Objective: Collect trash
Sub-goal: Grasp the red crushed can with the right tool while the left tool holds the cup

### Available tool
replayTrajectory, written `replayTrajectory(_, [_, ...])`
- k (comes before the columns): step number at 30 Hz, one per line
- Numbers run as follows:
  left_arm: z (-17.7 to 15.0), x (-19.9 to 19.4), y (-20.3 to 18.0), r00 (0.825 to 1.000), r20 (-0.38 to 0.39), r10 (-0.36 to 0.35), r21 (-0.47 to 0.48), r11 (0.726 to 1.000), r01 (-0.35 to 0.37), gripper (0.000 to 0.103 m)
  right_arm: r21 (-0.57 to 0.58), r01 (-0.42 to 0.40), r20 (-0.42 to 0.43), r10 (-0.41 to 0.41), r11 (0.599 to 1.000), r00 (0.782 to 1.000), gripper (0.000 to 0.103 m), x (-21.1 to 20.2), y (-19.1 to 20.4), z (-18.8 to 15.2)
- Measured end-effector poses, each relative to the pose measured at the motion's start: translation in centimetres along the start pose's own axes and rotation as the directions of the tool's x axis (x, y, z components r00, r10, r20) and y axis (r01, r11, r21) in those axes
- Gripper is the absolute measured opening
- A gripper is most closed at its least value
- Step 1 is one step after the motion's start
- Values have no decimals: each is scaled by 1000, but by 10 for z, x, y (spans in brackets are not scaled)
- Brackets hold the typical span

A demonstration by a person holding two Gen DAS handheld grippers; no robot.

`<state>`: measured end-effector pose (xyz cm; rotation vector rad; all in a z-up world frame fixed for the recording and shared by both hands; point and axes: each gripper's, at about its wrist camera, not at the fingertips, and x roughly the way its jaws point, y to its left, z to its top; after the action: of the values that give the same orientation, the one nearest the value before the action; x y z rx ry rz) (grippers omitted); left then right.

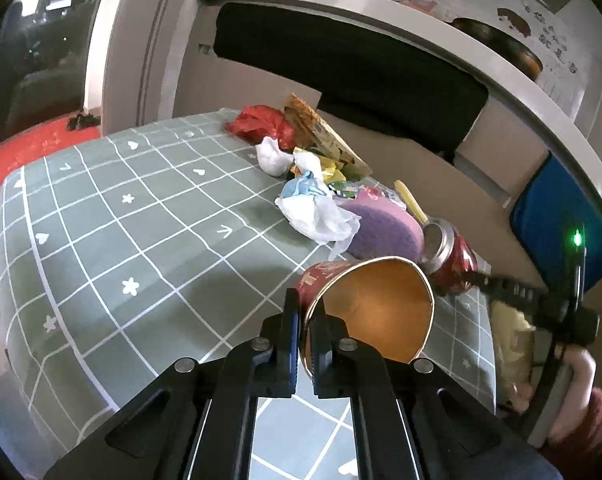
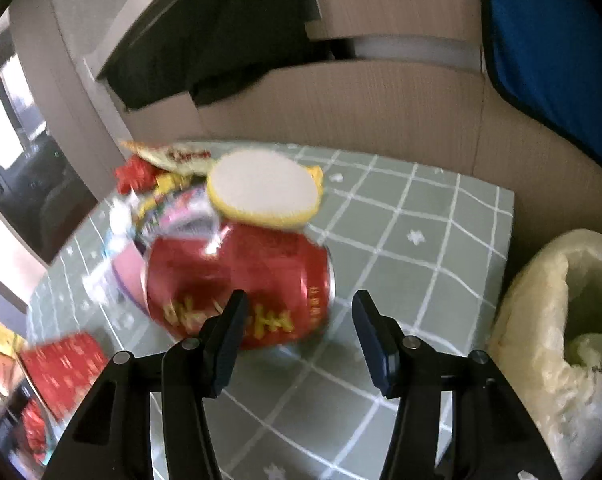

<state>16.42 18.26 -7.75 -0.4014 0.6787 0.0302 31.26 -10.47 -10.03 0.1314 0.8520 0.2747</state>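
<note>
A table under a green grid-patterned cloth [image 1: 113, 216] stands against a beige panel [image 2: 341, 100]; a red floor [image 1: 33, 148] shows far left.

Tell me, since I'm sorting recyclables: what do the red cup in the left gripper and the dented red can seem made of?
Red cup: probably paper; thin rolled rim, matte orange-brown inside. Dented red can: likely aluminium; glossy printed wall, silvery top in the left view.
</note>
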Motion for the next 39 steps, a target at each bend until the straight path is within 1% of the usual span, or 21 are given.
replayTrajectory(3, [-1,4,7,999,-30,-33,-10,999,32,5,-22,42,-22,-43,999,999,52,-5,-4,-17])
replayTrajectory(6, [-1,10,12,996,-62,-66,-22,998,65,5,-19,73,-12,-73,997,997,51,-14,-9,-27])
replayTrajectory(8, [-2,12,13,995,-67,-68,-24,997,67,5,0,57,15,-57,998,998,51,-24,-13,-30])
replayTrajectory(13, [-2,11,11,997,-58,-56,-15,998,55,5,45,-38,102,33,998,994,51,-51,-13,-25])
replayTrajectory(15, [-1,12,10,997,-63,-55,-8,998,55,5,56,-60,126,52,997,991,52,-55,-8,-18])
replayTrajectory(17, [0,13,7,996,-70,-61,10,998,62,5,21,-64,135,61,998,989,51,-54,2,-4])
replayTrajectory(19, [1,13,5,995,-74,-66,27,997,68,5,-33,-65,138,68,997,988,51,-49,13,16])
replayTrajectory(21, [2,13,4,993,-82,-79,30,996,82,5,-33,-64,128,68,997,989,51,-33,14,42])
replayTrajectory(23, [3,13,3,992,-90,-92,39,995,96,5,-12,-57,104,58,998,993,51,-11,6,64])
replayTrajectory(24, [4,13,3,992,-92,-92,46,994,96,5,-11,-56,91,56,998,994,51,-2,3,68])
replayTrajectory(25, [6,13,3,992,-92,-90,55,994,95,5,-14,-57,69,58,998,996,50,8,1,72])
replayTrajectory(26, [8,12,3,992,-92,-89,65,993,95,5,-11,-64,24,65,998,998,46,21,-2,73])
replayTrajectory(27, [10,13,3,992,-94,-89,79,992,96,5,-3,-78,-7,78,997,997,44,26,-4,70])
replayTrajectory(28, [13,13,3,992,-94,-86,87,992,95,5,14,-114,-22,115,993,993,44,27,-5,62])
replayTrajectory(29, [14,13,3,992,-94,-85,91,992,93,5,23,-153,-29,153,988,988,44,24,-5,53])
replayTrajectory(31, [17,17,3,991,-103,-89,97,990,99,5,25,-204,-45,205,979,978,44,15,0,33])
replayTrajectory(32, [18,18,3,990,-109,-93,100,989,104,5,14,-241,-54,242,970,969,44,7,4,19])
replayTrajectory(34, [19,21,0,988,-119,-101,111,987,114,5,-26,-263,-64,261,964,963,44,-5,12,2])
replayTrajectory(36, [19,23,-3,985,-131,-113,114,985,128,5,-99,-259,-53,255,961,965,44,-21,21,-12])
replayTrajectory(39, [18,23,-7,982,-143,-126,121,982,143,5,-185,-288,-46,285,940,958,45,-34,33,-19])
